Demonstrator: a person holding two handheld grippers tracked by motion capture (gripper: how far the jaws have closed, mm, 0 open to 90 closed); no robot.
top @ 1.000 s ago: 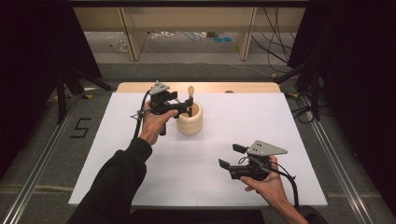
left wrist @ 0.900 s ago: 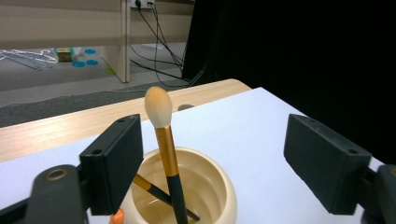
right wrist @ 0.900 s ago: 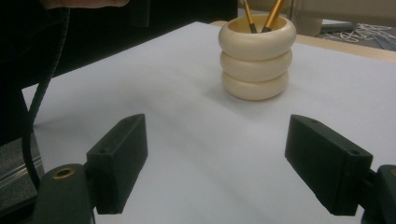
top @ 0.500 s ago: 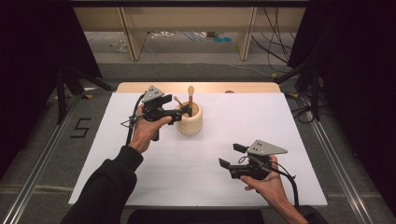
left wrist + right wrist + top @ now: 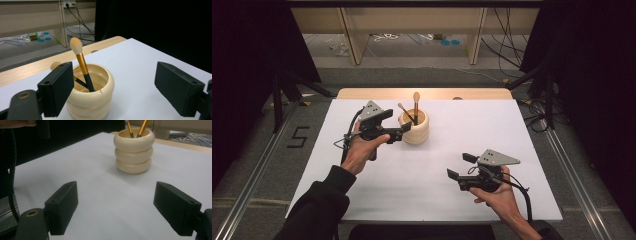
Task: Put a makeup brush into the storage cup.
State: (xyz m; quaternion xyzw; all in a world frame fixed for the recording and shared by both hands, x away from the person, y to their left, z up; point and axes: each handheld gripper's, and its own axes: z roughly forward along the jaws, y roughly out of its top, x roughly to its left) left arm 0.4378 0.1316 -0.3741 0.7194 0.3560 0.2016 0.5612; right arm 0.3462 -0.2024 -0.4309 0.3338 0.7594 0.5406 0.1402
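High view: cream holder w/ two brushes sits centre-back on white table. Left gripper just beside it at its 9 o'clock, jaws just opened, empty. Right gripper well apart at 5 o'clock, open.

Left gripper view: brush handle leans toward 11; holder at 11 o'clock, nearest this hand.

Right gripper view: holder at 12 o'clock, far.

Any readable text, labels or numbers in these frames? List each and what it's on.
"5": black figure on the grey floor left of the table, high view.
Small reddish marks at the base of the cream ringed holder, left gripper view: too small to read.
Nothing else legible.
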